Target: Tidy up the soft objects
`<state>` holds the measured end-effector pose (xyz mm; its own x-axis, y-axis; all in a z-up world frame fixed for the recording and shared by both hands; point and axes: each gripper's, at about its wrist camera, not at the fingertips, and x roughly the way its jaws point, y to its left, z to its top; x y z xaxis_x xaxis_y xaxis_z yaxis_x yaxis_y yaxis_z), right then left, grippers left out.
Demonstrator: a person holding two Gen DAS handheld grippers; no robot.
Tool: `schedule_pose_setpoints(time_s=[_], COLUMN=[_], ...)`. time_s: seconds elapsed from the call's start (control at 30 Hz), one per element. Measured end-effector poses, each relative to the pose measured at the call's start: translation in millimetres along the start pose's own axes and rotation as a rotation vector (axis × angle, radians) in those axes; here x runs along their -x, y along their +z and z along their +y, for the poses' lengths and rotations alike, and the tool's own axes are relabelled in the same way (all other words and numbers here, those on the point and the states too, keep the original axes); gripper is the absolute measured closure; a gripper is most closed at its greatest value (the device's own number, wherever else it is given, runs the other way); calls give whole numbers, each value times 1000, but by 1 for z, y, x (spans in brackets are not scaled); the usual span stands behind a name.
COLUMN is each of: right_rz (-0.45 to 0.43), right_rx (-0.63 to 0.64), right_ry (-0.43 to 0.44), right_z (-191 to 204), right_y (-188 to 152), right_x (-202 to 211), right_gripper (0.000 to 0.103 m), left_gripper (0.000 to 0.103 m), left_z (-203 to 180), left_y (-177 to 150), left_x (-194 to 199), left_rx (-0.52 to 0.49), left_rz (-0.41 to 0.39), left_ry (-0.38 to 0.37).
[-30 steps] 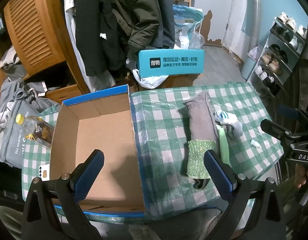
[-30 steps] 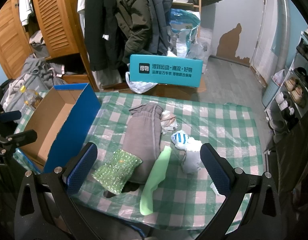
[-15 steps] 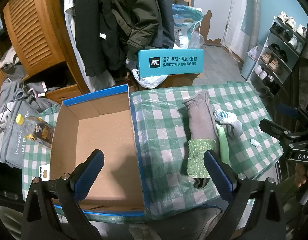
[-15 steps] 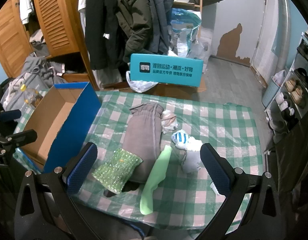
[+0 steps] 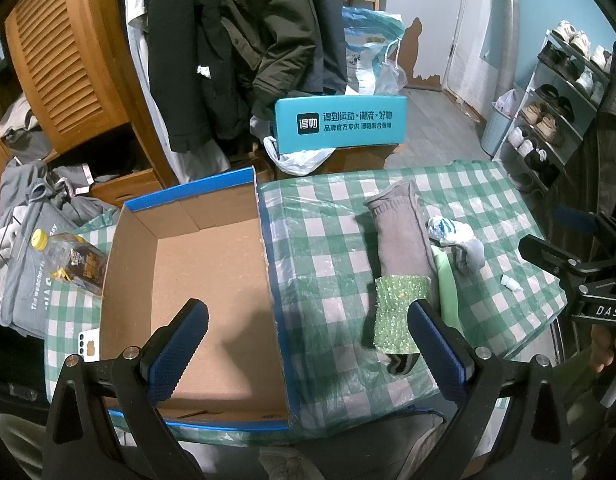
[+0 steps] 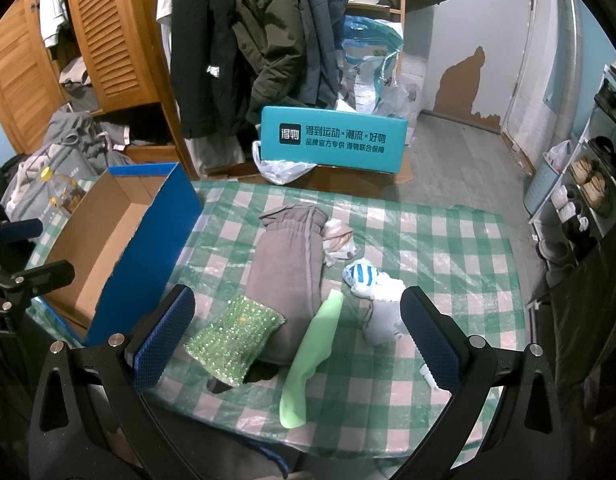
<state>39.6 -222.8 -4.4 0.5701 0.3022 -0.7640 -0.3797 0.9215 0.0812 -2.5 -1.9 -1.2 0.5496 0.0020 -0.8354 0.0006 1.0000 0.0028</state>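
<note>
Both tools stand wide and empty: left tool over the near rim of the box, right tool over the soft pile at centre frame. The pile lies on the table, right of the box.

- Grey roll: bulky, limp; pinch mid-length.
- Sequin pouch: probably slick; grip across its width.
- Green sock, striped sock: light, floppy; pinch near one end.

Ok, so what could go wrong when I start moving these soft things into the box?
The sequin pouch overlaps the grey roll, so a grab there may drag both. The green sock reaches the table's near edge and could slip off. The box is tall-walled; a low carry might clip it.
</note>
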Motion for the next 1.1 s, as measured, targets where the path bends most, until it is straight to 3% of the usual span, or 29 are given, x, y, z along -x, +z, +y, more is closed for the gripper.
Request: schedule_pose_setpoints(time_s=[0.77, 1.1], right_rz=[7, 29], right_rx=[0, -5], right_ry=[-3, -19], right_z=[0, -14], right_y=[1, -7], right_x=[1, -5], right_gripper=[2, 2], left_gripper=[2, 2], left_z=[-1, -10], left_y=[0, -3], left_x=[-1, -15], left_rx=[0, -10], left_rz=[4, 51], left_ry=[0, -10])
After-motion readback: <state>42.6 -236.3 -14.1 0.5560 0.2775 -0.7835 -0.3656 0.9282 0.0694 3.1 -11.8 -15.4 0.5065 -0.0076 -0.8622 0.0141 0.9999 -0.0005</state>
